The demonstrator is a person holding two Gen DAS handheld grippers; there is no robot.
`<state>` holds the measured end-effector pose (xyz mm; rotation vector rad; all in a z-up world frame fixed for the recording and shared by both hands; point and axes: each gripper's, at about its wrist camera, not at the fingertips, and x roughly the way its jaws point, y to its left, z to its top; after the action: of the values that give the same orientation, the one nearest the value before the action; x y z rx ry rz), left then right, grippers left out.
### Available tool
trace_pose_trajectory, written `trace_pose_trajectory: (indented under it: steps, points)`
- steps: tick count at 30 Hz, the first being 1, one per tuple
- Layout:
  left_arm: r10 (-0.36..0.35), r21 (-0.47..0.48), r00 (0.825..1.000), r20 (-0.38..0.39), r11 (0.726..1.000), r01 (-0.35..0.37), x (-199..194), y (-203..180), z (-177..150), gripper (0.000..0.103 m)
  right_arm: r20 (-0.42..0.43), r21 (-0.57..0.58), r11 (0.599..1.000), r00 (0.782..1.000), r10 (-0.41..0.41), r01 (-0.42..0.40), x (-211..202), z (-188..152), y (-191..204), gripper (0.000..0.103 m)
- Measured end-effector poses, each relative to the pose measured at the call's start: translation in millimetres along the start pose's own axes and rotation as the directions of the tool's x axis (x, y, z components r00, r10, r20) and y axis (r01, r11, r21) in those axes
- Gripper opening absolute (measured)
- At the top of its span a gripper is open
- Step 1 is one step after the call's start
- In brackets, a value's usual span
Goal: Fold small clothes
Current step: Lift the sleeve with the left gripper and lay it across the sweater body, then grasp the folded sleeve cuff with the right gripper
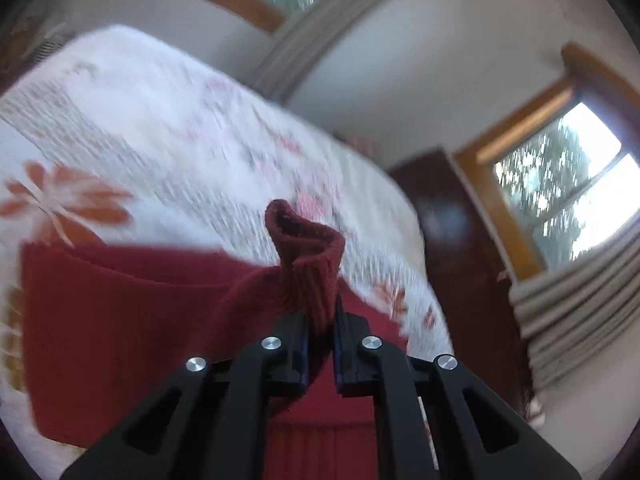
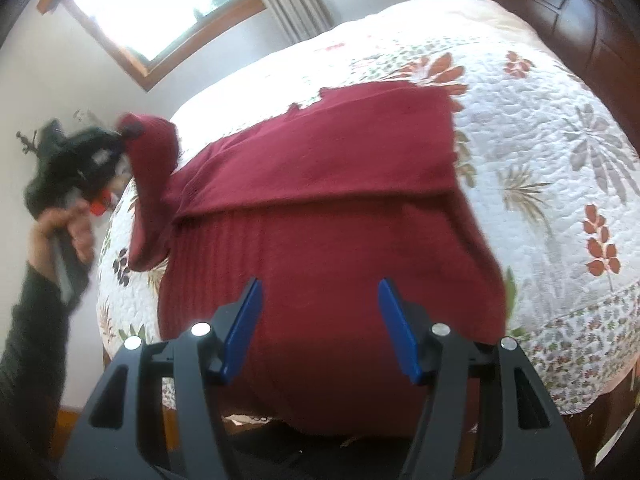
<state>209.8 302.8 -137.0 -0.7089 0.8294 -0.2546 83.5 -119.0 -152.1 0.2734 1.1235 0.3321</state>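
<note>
A dark red knit sweater (image 2: 328, 216) lies on a bed with a white floral quilt (image 2: 540, 128), its upper part folded over the body. My left gripper (image 1: 322, 320) is shut on the sweater's ribbed sleeve cuff (image 1: 308, 256), which it holds raised off the bed. The right wrist view shows that same left gripper (image 2: 116, 148) at the far left, in a hand, with the lifted sleeve (image 2: 152, 184) trailing from it. My right gripper (image 2: 320, 320) hovers open over the sweater's near hem, blue pads (image 2: 244, 332) wide apart and nothing between them.
A dark wooden headboard (image 2: 560, 12) stands at the far right of the bed. Windows with wooden frames (image 1: 560, 184) and grey curtains (image 1: 580, 304) line the white walls. The quilt's near edge (image 2: 580, 368) hangs over the bed side. A dark sleeve (image 2: 28, 340) is at the left.
</note>
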Motion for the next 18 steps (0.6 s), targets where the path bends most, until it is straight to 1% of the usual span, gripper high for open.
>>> trace_pose_trajectory:
  steps: [3, 5, 7, 9, 10, 12, 13, 14, 15, 16, 17, 18]
  points:
    - [0.033, 0.03, 0.994, -0.105, 0.999, -0.03, 48.9, -8.8, -22.0, 0.009, 0.0, 0.032, 0.999, 1.0, -0.009, 0.009, -3.5, -0.9, -15.7, 0.062]
    - [0.061, 0.05, 0.987, -0.148, 0.997, -0.054, 70.0, -9.2, -31.2, 0.009, -0.012, 0.047, 0.999, 1.0, -0.01, 0.011, -2.5, -2.0, -24.1, 0.062]
    - [0.087, 0.071, 0.978, -0.188, 0.995, -0.075, 84.3, -13.0, -41.9, 0.009, -0.025, 0.051, 0.999, 1.0, -0.011, 0.012, -1.2, -1.9, -28.7, 0.062]
    - [0.09, 0.073, 0.976, -0.201, 0.994, -0.076, 88.4, -13.0, -51.3, 0.009, -0.045, 0.042, 0.999, 0.999, 0.001, 0.001, 1.9, 2.1, -30.3, 0.064]
    - [0.083, 0.065, 0.975, -0.205, 0.995, -0.071, 92.6, -9.8, -53.6, 0.014, -0.057, 0.038, 0.999, 0.998, 0.021, -0.018, 4.4, 6.4, -29.6, 0.065]
    - [0.067, 0.053, 0.978, -0.198, 0.997, -0.058, 85.0, -9.8, -53.1, 0.029, -0.071, 0.034, 0.997, 0.995, 0.067, -0.065, 8.4, 15.1, -25.8, 0.073]
    - [0.061, 0.053, 0.98, -0.19, 0.997, -0.052, 78.6, -11.5, -55.3, 0.048, -0.076, 0.034, 0.995, 0.993, 0.093, -0.091, 10.5, 21.1, -24.0, 0.075]
    - [0.062, 0.053, 0.981, -0.182, 0.997, -0.053, 73.8, -12.1, -57.3, 0.063, -0.08, 0.043, 0.991, 0.988, 0.131, -0.128, 14.1, 29.7, -22.4, 0.082]
    - [0.064, 0.054, 0.983, -0.172, 0.997, -0.055, 68.0, -12.7, -57.2, 0.068, -0.09, 0.066, 0.982, 0.979, 0.185, -0.179, 19.9, 39.4, -22.0, 0.084]
    - [0.063, 0.057, 0.985, -0.163, 0.997, -0.054, 59.7, -13.6, -58.3, 0.075, -0.098, 0.085, 0.974, 0.971, 0.217, -0.209, 24.5, 46.6, -21.6, 0.084]
    - [0.065, 0.06, 0.984, -0.166, 0.997, -0.056, 53.7, -13.3, -60.4, 0.078, -0.108, 0.112, 0.963, 0.961, 0.256, -0.244, 33.1, 58.2, -20.8, 0.084]
    - [0.071, 0.063, 0.983, -0.171, 0.996, -0.061, 46.6, -12.9, -63.1, 0.079, -0.117, 0.126, 0.957, 0.954, 0.277, -0.263, 40.1, 66.7, -19.8, 0.084]
